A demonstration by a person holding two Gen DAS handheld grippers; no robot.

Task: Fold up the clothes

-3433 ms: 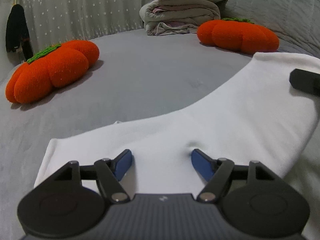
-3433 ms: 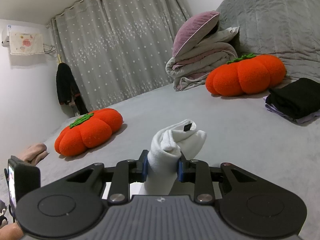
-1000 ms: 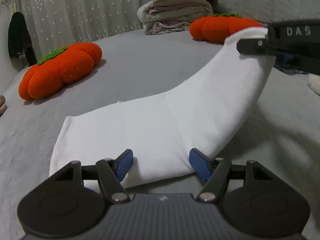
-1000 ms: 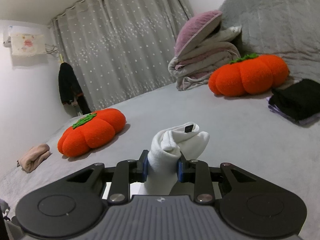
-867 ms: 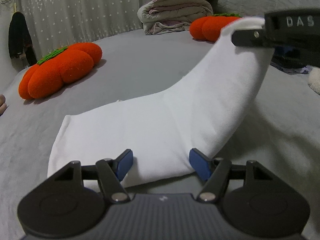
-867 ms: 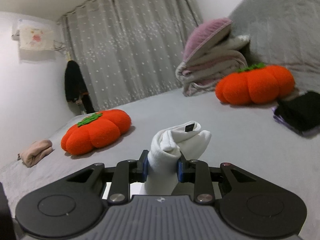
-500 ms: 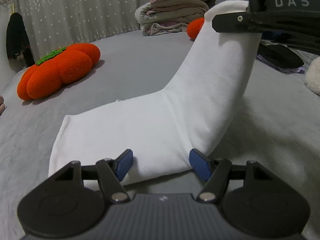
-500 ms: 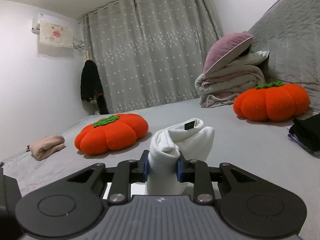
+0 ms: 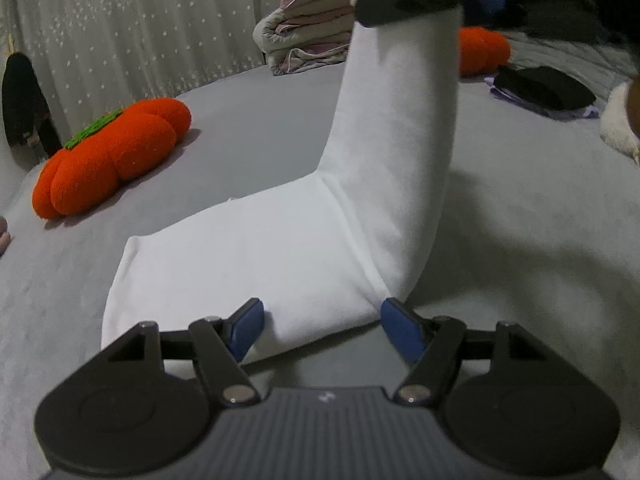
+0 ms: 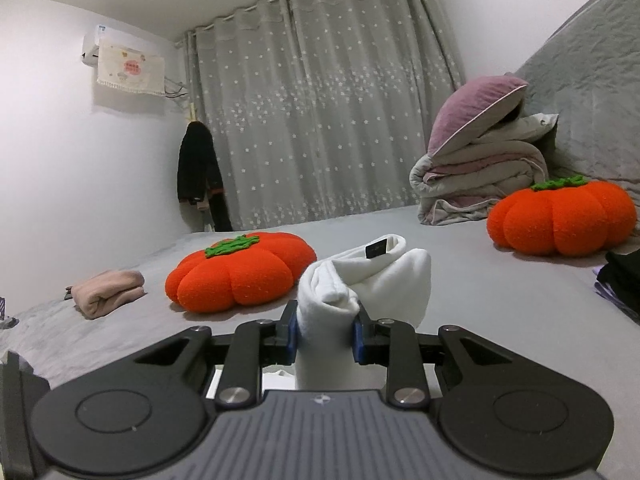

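A white folded garment (image 9: 280,252) lies on the grey bed (image 9: 260,140), its right end lifted steeply upward. My right gripper (image 10: 325,336) is shut on that bunched end (image 10: 360,280), which shows a small black tag; the same gripper appears at the top of the left wrist view, holding the cloth high. My left gripper (image 9: 323,326) is open, low over the garment's near edge, its blue fingertips (image 9: 246,328) on either side of the cloth without pinching it.
Two orange pumpkin cushions (image 10: 240,268) (image 10: 560,220) sit on the bed. A stack of folded blankets with a purple pillow (image 10: 476,176) stands at the back. A folded pink cloth (image 10: 108,286) lies at the left, dark folded clothes (image 9: 540,88) at the right.
My right gripper has carried the garment's end higher and toward the left, so the cloth now stands almost upright. The left gripper has stayed open in place.
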